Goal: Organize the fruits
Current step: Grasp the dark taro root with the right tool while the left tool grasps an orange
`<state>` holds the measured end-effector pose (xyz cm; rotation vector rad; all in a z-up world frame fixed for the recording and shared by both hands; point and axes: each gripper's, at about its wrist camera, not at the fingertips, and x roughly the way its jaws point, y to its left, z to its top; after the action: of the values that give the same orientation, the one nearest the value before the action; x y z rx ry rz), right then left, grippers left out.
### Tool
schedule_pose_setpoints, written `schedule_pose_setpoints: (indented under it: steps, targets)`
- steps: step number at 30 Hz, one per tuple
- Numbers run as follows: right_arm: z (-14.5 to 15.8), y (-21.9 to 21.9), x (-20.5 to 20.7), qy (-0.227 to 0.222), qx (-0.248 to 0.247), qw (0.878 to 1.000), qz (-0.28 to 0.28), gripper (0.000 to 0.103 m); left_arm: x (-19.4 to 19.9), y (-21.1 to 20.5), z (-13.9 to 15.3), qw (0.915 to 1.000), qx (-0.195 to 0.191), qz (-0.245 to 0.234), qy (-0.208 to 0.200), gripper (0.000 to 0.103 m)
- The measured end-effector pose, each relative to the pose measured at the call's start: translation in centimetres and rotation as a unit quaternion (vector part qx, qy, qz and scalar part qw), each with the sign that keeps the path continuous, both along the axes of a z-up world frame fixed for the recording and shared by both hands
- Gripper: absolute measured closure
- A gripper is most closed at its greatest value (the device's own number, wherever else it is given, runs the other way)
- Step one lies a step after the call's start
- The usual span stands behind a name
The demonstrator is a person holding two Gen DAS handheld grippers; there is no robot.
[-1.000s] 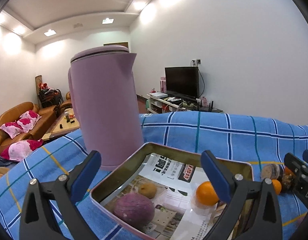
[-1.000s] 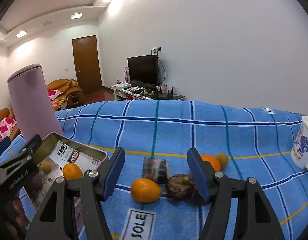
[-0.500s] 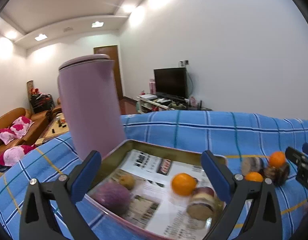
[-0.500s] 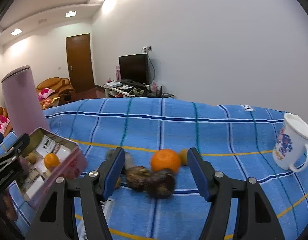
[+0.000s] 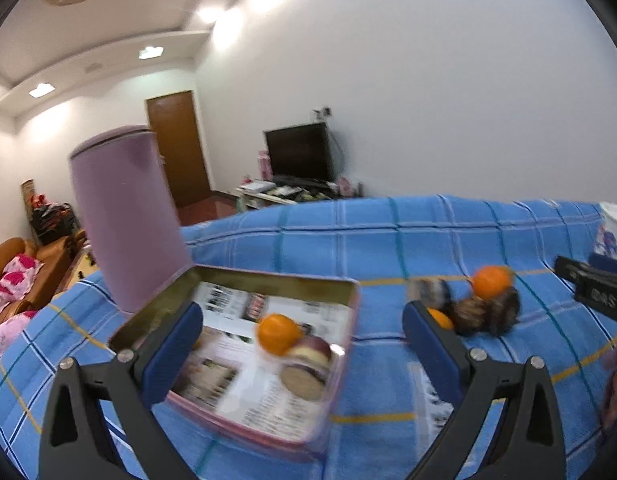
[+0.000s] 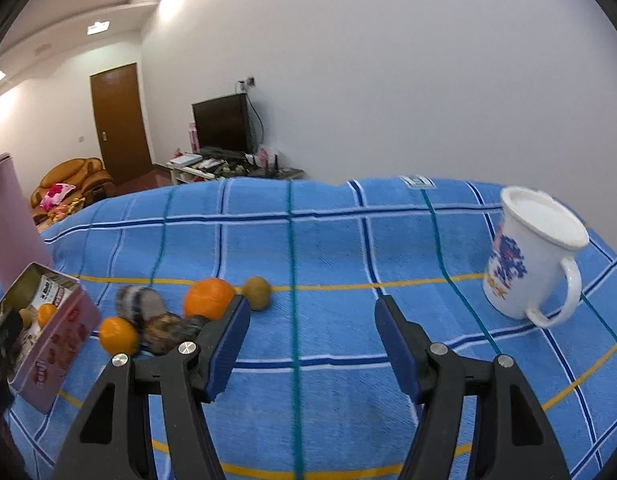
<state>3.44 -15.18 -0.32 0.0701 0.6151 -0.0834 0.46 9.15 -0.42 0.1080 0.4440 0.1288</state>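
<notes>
left gripper [image 5: 302, 330]: tongs apart, nothing between them, hanging over the tin's near right corner.
tin [image 5: 276, 278]: paper-lined; one orange [image 5: 277, 334] and a purple-skinned fruit [image 5: 308, 364] inside, touching, toward 5 o'clock of the tin.
purple kettle [image 5: 126, 216]: at 10 o'clock of the tin, touching or just beside its far left corner.
loose fruit on blue checked cloth [image 6: 328, 232]: small orange [image 6: 118, 336], dark mottled fruits [image 6: 172, 330], large orange [image 6: 208, 298], brownish-green fruit [image 6: 257, 293], clustered at 9 to 10 o'clock of the right gripper.
right gripper [image 6: 312, 344]: tongs apart, empty, over bare cloth.
mug [image 6: 528, 256]: at 2 o'clock, well apart.
risk: round fruits touch; closing on one may roll neighbours away, perhaps off the cloth.
</notes>
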Motion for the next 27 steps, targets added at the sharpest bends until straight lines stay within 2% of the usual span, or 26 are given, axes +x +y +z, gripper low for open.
schedule_pose_setpoints:
  steps: [3,6,8,11,17,19,23,27]
  targets:
    - [-0.2,-0.4,0.1,0.010,0.022,1.000,0.018,0.038,-0.2,-1.5,-0.1,0.9998,0.002,-0.017,0.012,0.001]
    - [-0.7,0.4,0.5,0.024,0.065,0.994,0.079,0.038,-0.2,-2.4,-0.2,0.9991,-0.008,-0.031,0.029,0.002]
    - [-1.5,1.5,1.3,0.055,0.096,0.987,0.119,0.038,0.0,-2.6,-0.4,0.9983,-0.015,-0.037,0.043,0.002]
    - [-2.6,3.3,2.5,0.100,0.086,0.981,0.145,0.038,0.2,-2.3,-0.6,0.9971,-0.029,-0.040,0.059,0.005]
    - [-3.9,4.6,4.6,0.137,0.076,0.974,0.161,0.039,0.5,-1.9,-1.0,0.9955,-0.045,-0.043,0.071,0.007]
    - [-4.0,4.6,4.7,0.138,0.088,0.971,0.172,0.058,0.7,-2.0,-1.1,0.9953,-0.045,-0.044,0.073,0.007]
    - [-3.7,4.5,4.3,0.137,0.080,0.970,0.182,0.058,1.1,-2.2,-1.2,0.9944,-0.047,-0.046,0.083,0.007]
    - [-3.0,2.4,3.4,0.118,0.099,0.976,0.151,0.058,1.7,-3.5,-1.0,0.9947,-0.027,-0.053,0.084,0.007]
